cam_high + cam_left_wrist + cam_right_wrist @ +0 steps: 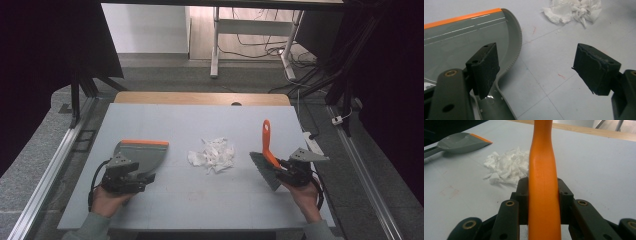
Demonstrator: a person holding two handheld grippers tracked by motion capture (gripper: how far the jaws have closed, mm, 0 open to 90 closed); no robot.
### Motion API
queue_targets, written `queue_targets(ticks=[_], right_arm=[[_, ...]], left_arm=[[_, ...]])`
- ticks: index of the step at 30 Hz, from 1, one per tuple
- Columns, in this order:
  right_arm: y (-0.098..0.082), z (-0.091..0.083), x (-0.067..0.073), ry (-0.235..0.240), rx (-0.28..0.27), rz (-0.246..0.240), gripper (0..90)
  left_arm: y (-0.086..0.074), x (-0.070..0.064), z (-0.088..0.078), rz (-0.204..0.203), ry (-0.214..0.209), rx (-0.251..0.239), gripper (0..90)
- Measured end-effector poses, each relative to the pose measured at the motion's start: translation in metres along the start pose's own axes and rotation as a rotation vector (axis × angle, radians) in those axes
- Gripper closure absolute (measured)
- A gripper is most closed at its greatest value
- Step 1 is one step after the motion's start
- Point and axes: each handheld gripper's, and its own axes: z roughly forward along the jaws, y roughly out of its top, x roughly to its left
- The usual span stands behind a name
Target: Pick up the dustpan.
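While the right gripper [543, 195] clamps the brush [267, 150] ready to sweep the paper scraps [212, 155], the left gripper [544, 67] gapes beside the dustpan [142, 152].

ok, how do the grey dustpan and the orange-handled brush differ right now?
Grip: the left tool stands open at the flat grey plastic dustpan with the orange lip, not clamping it; the right tool is shut on the orange-handled grey-bristled brush.
Pose: the dustpan lies flat on the table; the brush is tilted, handle up.
Side: dustpan left of the white paper scraps, brush right.
Both are grey and orange.
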Motion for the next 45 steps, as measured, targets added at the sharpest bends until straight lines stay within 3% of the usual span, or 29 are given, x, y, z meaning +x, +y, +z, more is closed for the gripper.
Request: queue_targets(ticks=[26,39,45], right_arm=[[0.001,-0.001,0.003,-0.017,0.005,-0.010,70.0],[0.001,-0.001,0.003,-0.022,0.004,-0.007,70.0],[0.001,-0.001,0.002,-0.017,0.002,0.001,70.1]], left_arm=[[0.002,0.005,-0.003,-0.010,0.015,0.006,19.7],[0.009,0.001,-0.010,0.015,0.054,0.014,20.1],[0.018,-0.002,-0.016,0.023,0.075,0.044,20.0]])
